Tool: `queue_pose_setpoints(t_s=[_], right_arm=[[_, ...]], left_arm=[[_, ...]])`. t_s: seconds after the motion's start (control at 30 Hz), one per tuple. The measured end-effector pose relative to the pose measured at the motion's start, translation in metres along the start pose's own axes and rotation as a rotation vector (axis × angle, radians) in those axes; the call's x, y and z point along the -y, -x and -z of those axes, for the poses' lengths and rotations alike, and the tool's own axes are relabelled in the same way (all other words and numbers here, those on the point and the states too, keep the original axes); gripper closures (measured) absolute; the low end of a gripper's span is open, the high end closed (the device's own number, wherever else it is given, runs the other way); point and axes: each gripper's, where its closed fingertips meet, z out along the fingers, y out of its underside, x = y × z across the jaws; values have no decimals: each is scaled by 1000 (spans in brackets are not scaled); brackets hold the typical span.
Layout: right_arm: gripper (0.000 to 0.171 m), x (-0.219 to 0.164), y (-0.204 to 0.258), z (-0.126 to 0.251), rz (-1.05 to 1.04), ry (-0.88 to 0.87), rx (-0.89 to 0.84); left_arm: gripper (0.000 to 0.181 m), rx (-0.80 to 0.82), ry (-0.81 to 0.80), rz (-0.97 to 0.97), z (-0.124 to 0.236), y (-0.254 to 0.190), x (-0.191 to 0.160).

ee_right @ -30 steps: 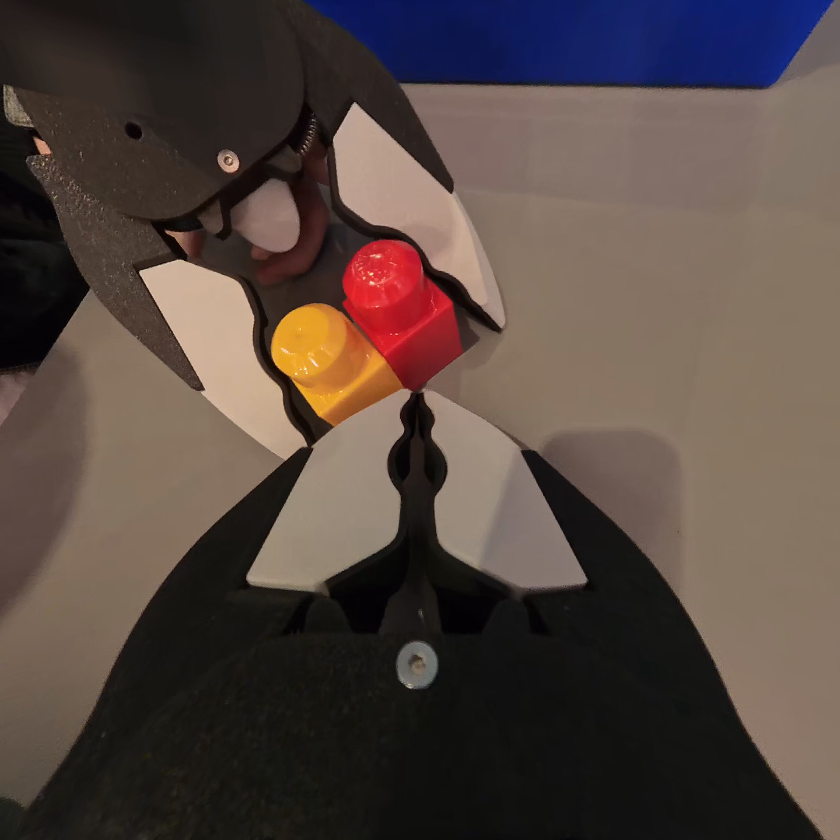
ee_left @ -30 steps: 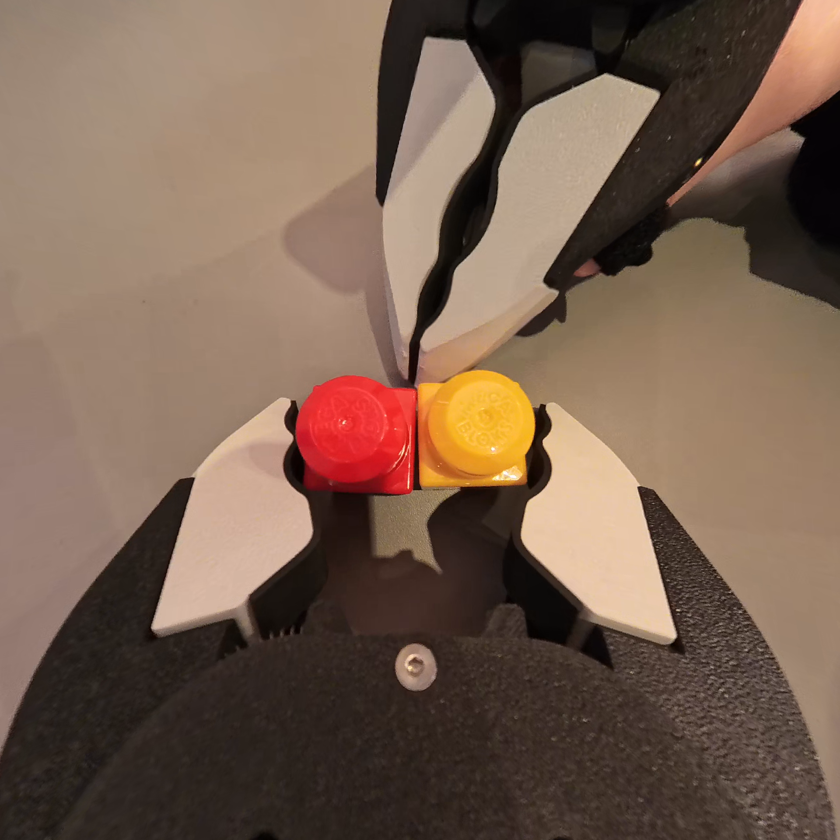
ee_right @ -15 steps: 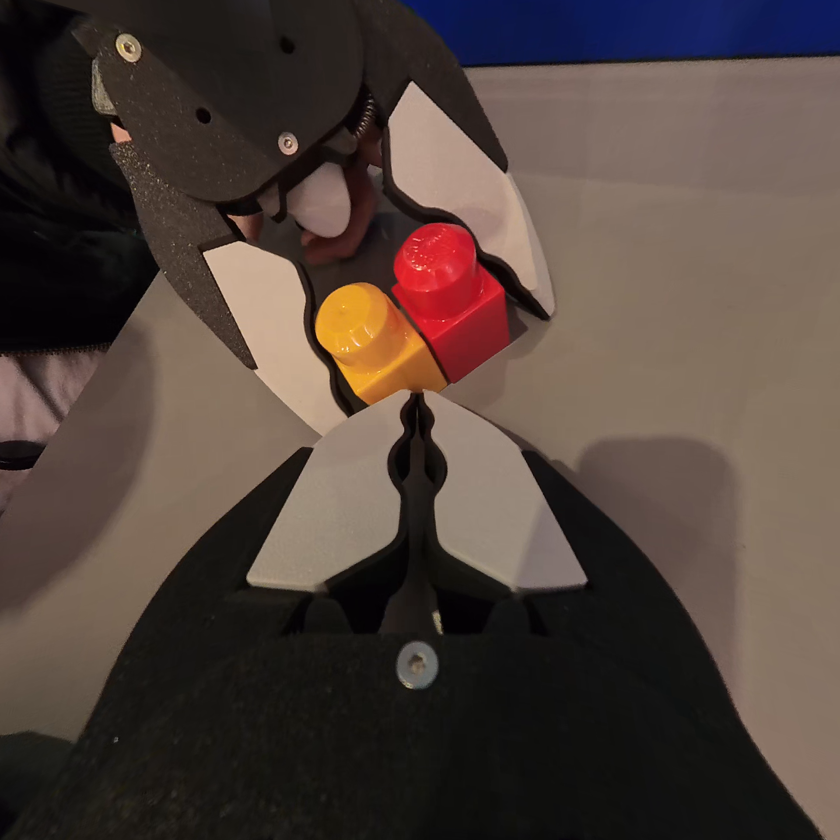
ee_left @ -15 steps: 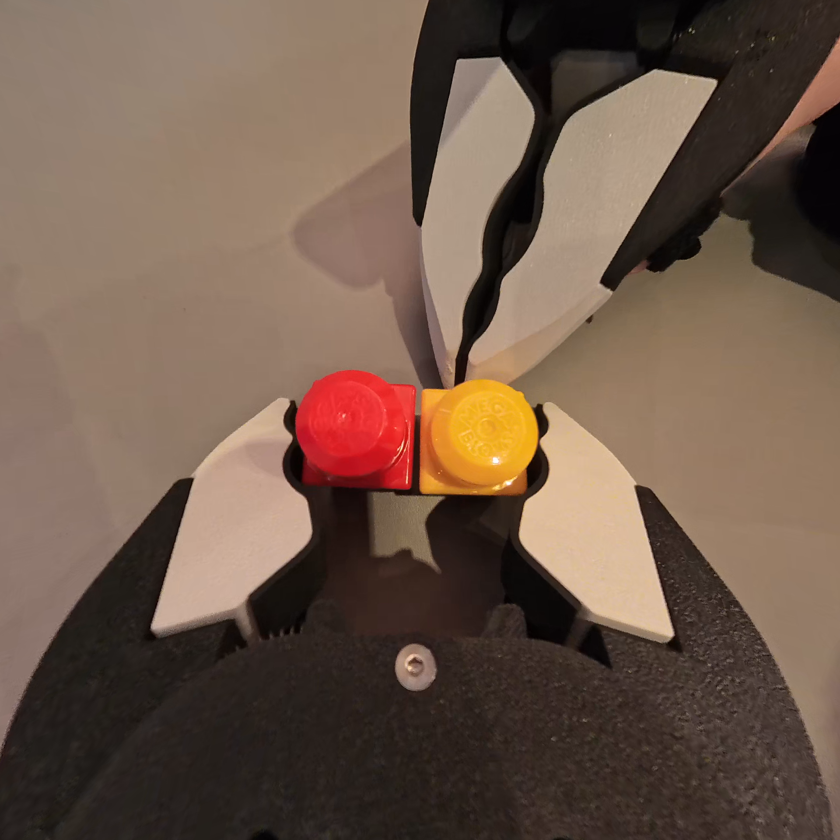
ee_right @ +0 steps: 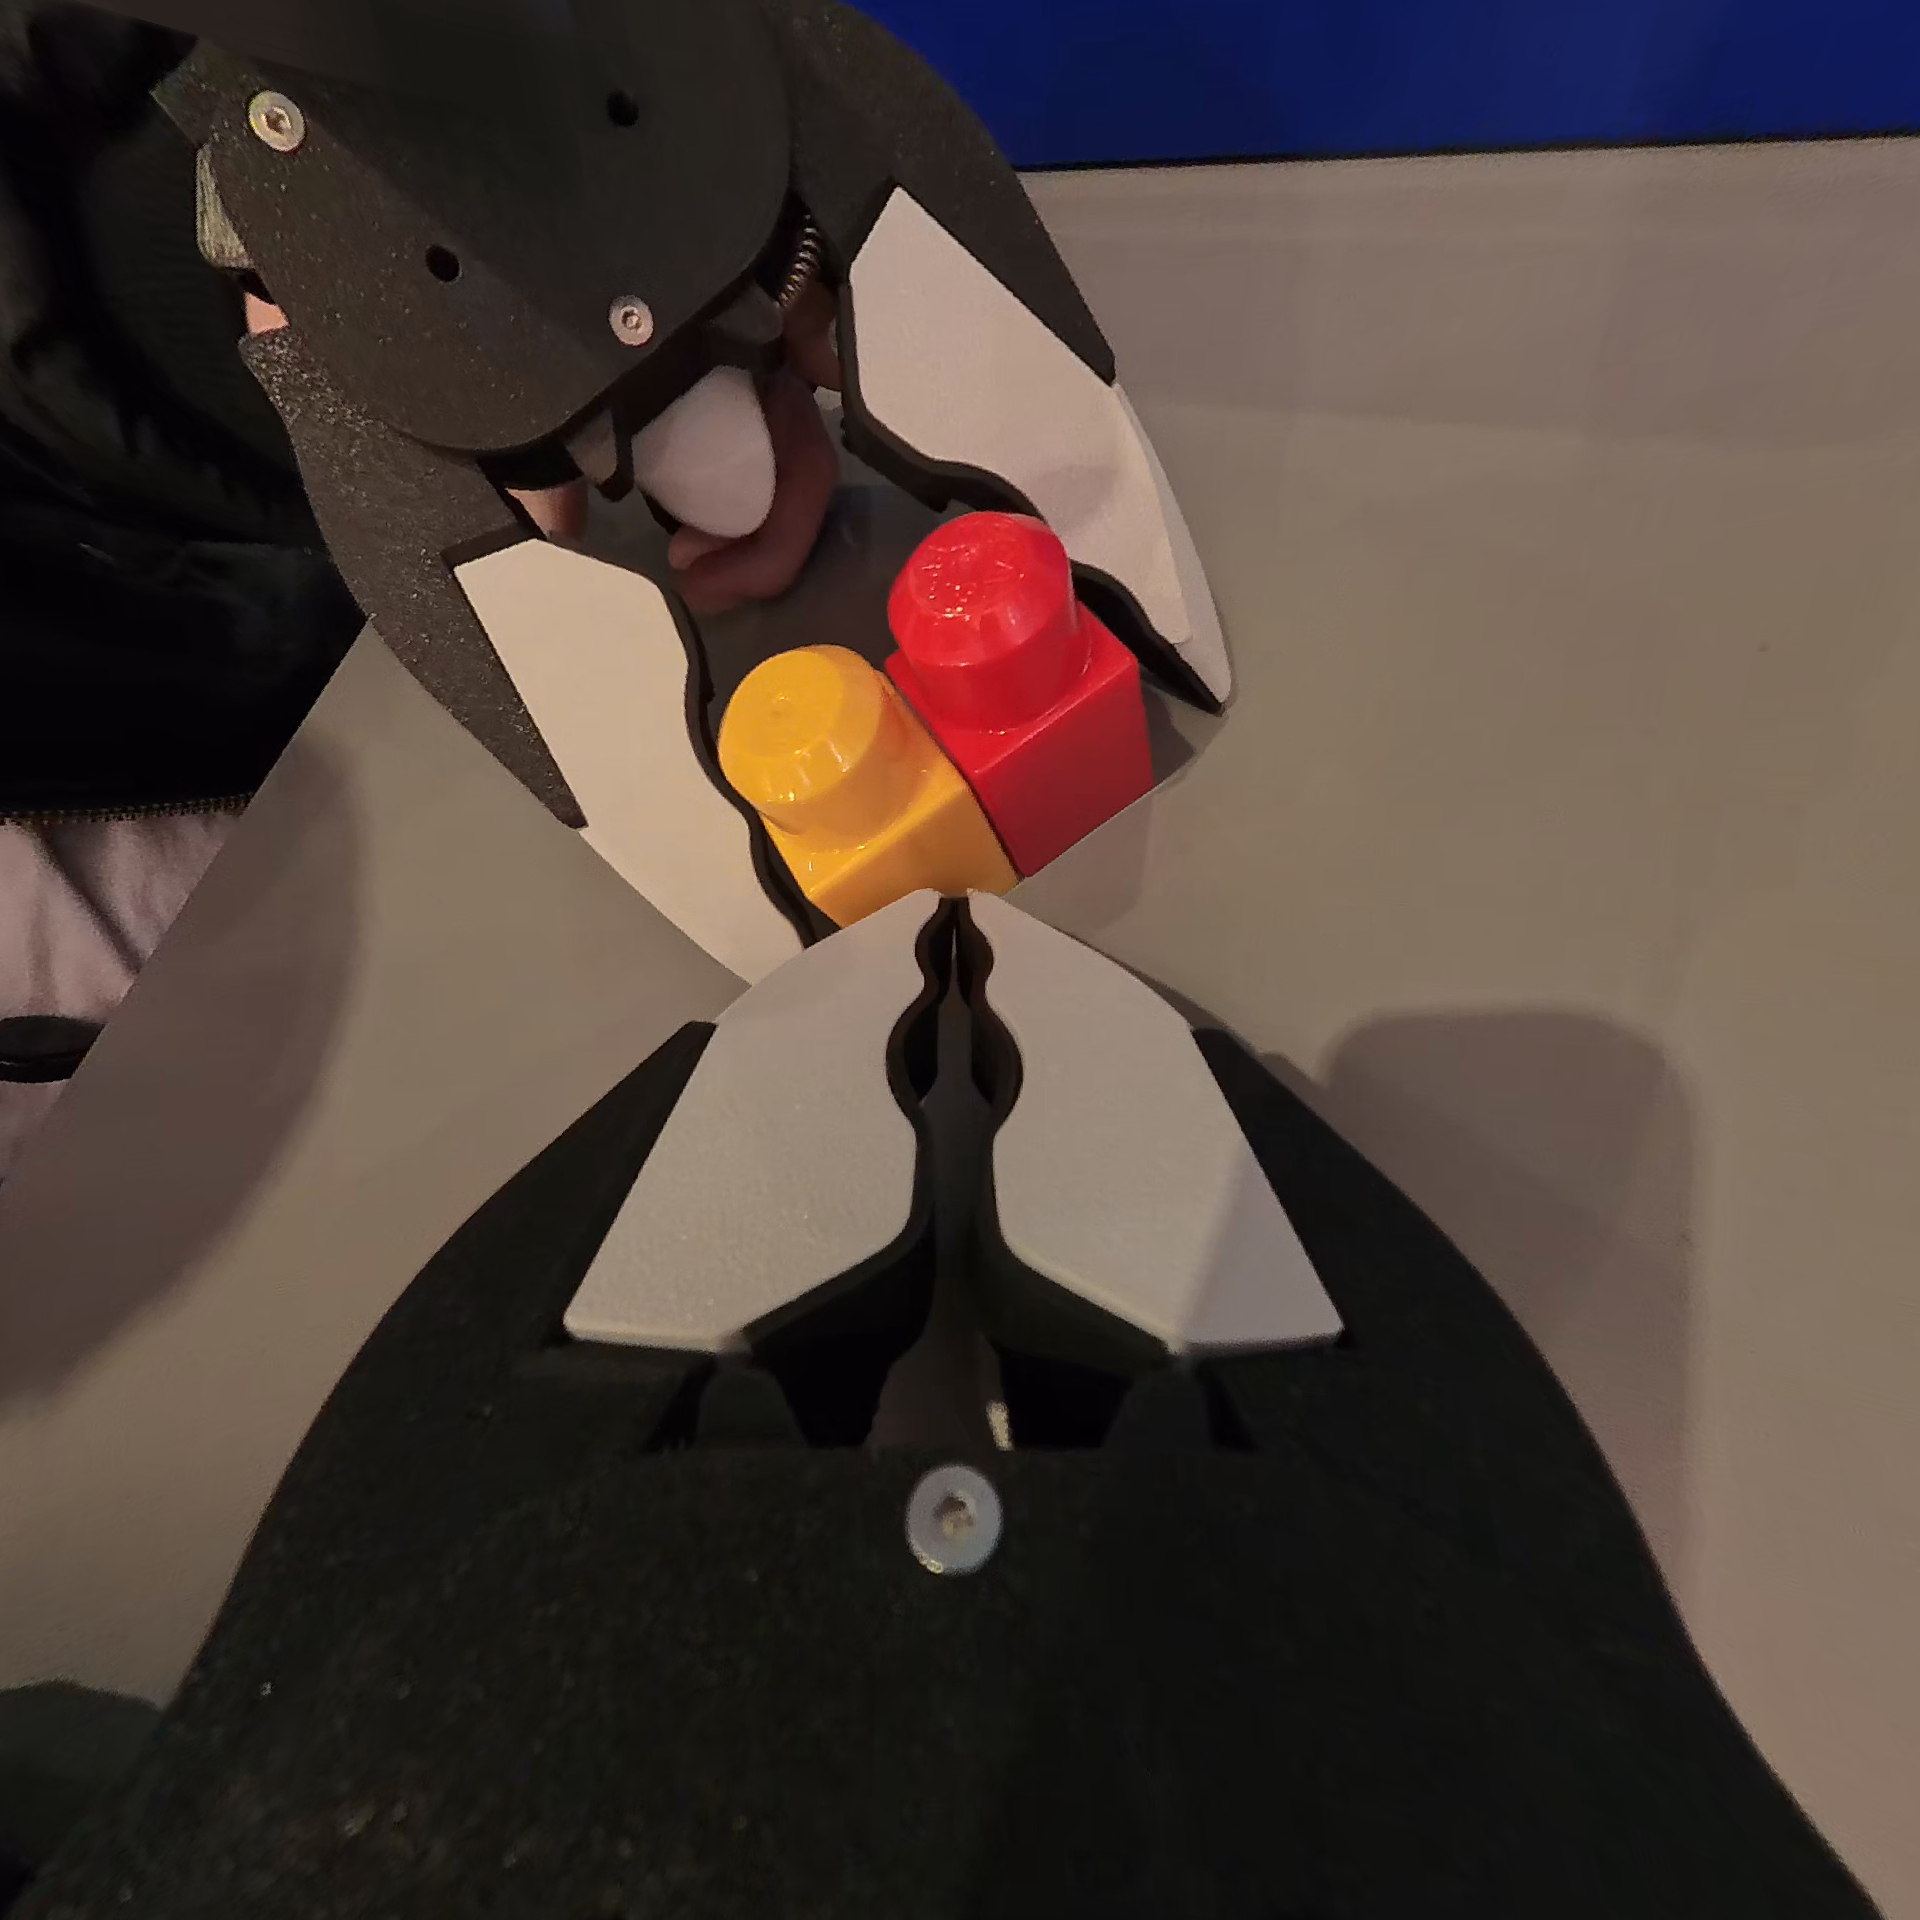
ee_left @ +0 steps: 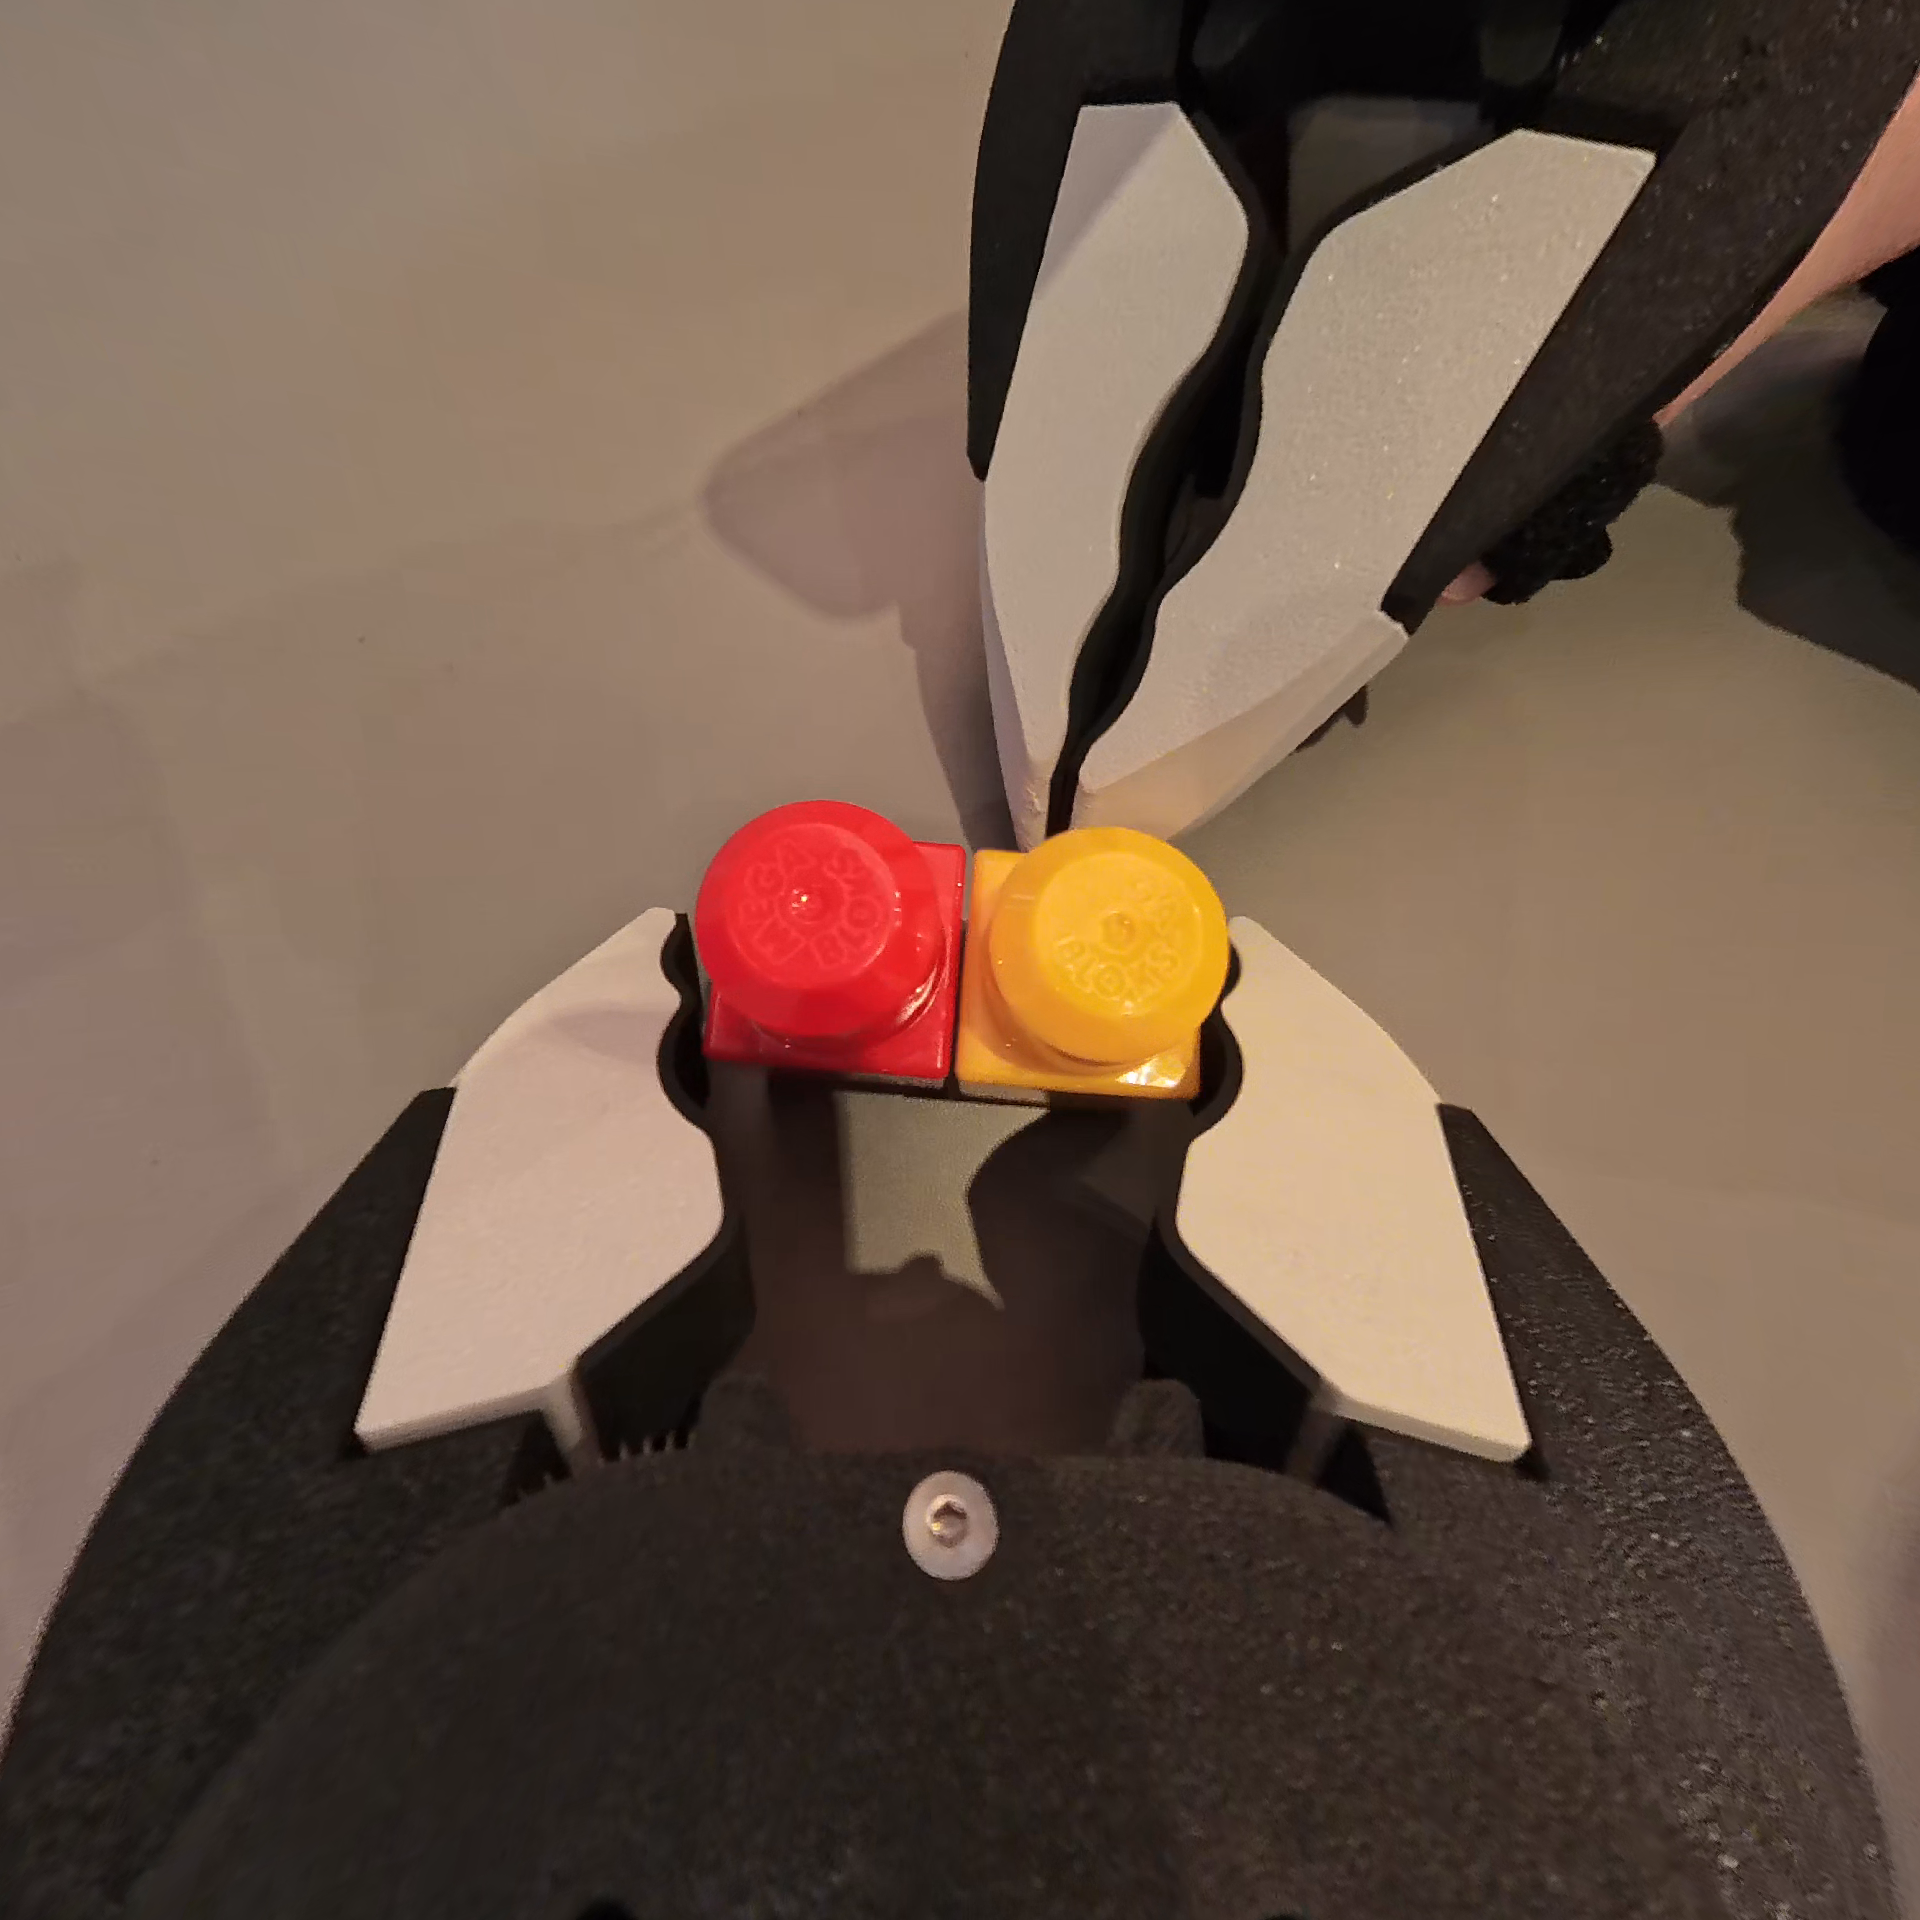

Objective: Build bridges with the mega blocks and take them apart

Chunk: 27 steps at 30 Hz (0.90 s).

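Grey and bare, the tabletop (ee_left: 312, 520) runs out under both my tools, with a blue wall (ee_right: 1455, 73) at its far edge in the right wrist view.

My left tongs (ee_left: 951, 997) are clenched on two small blocks at once: the red block (ee_left: 826, 935) against one finger and the yellow block (ee_left: 1091, 961) against the other, the two pressed side to side with their single studs pointing up. Whether their bases rest on the tabletop or hang just above it I cannot tell. My right tongs (ee_right: 954, 909) are pinched together on nothing, their tips touching or almost touching the near face of the yellow block (ee_right: 862, 790), close to the seam where it meets the red block (ee_right: 1023, 696).

These blocks look like hollow hard plastic, so I judge them light, stiff and not at all fragile, but glossy and therefore slippery. The flat side walls are the place to hold them; the round studs would roll out of a grip. Since the pair is held only by squeeze from the outer sides, nothing locks the two together, and a nudge at the seam could hinge them apart or pop one out. I would keep steady, moderate pressure and push square to the faces.

Beyond the left tongs (ee_right: 935, 675), a person's hand (ee_right: 748, 520) and dark sleeve (ee_right: 125, 520) show at the left.
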Motion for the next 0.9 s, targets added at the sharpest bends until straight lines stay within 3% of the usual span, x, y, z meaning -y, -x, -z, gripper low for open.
queue_pose_setpoints(t_s=[0.7, 0.9], right_arm=[[171, 9, -2, 7, 17, -43, -29], [171, 24, -5, 23, 52, -77, -117]], left_arm=[[92, -15, -5, -16, 1, -1, 1], [92, -60, -86, -15, 9, -3, 12]])
